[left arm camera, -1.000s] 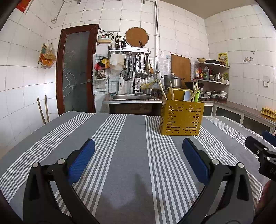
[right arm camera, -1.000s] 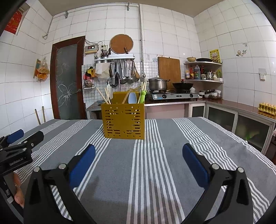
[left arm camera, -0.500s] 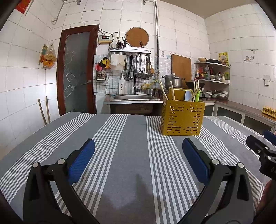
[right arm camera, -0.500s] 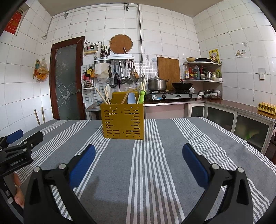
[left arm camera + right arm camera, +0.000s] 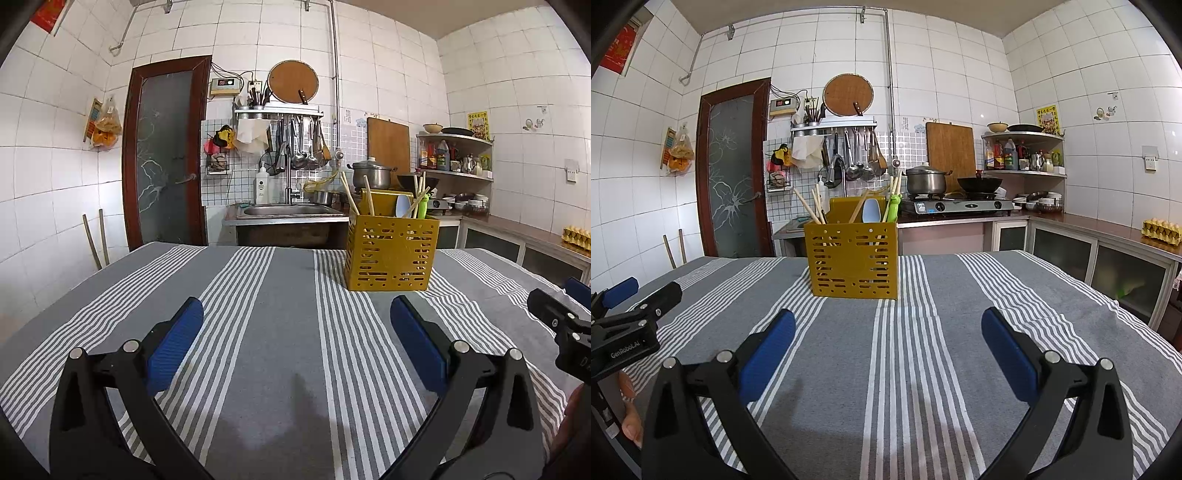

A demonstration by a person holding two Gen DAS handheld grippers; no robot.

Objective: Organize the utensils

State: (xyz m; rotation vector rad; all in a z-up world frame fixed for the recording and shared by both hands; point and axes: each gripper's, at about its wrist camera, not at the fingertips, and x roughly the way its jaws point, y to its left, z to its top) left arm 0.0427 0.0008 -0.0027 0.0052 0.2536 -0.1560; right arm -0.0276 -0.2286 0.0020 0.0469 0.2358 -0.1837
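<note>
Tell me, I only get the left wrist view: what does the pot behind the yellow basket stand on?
Observer: On a stove. The pot sits on its left burner, with a wok on the right one.
Operator: Does my claw carry any writing?
Observer: Yes. The right wrist view shows the left claw from the side, with a label reading GenRobot.AI.
Operator: Who holds it?
Observer: A person. Part of a hand shows just below the claw.
</note>
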